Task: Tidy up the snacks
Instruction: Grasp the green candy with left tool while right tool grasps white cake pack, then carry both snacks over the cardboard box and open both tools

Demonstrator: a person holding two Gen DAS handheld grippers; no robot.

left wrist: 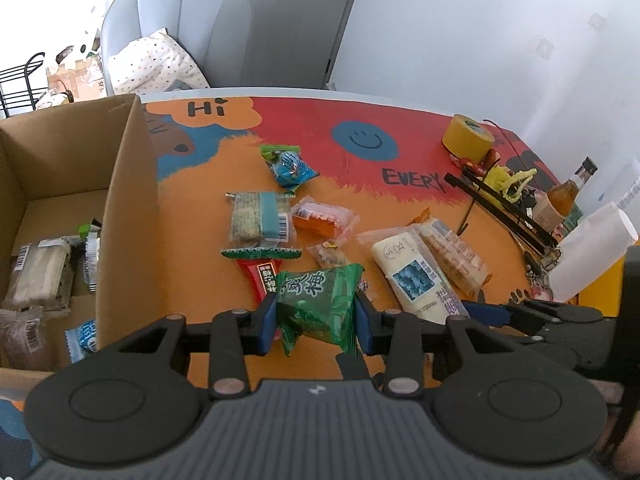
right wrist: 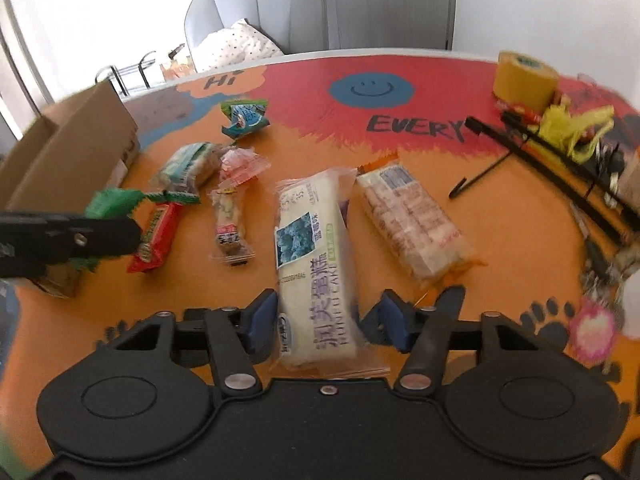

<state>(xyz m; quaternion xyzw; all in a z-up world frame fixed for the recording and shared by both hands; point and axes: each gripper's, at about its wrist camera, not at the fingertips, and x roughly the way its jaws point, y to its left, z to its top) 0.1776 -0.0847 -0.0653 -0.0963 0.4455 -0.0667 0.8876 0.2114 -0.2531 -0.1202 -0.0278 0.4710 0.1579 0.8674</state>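
Note:
My left gripper is shut on a green snack packet, held just above the table right of the cardboard box. In the right wrist view that packet shows at the far left. My right gripper straddles the near end of a long white cake packet lying on the table. Its left pad is at the wrapper and its right pad stands a little off, so it is open. Loose on the table are a red packet, a blue-green packet, a cracker packet and a wafer packet.
Several wrapped snacks lie inside the box. A yellow tape roll, black sticks, a bottle and a white bag crowd the table's right side. A grey chair stands behind the table.

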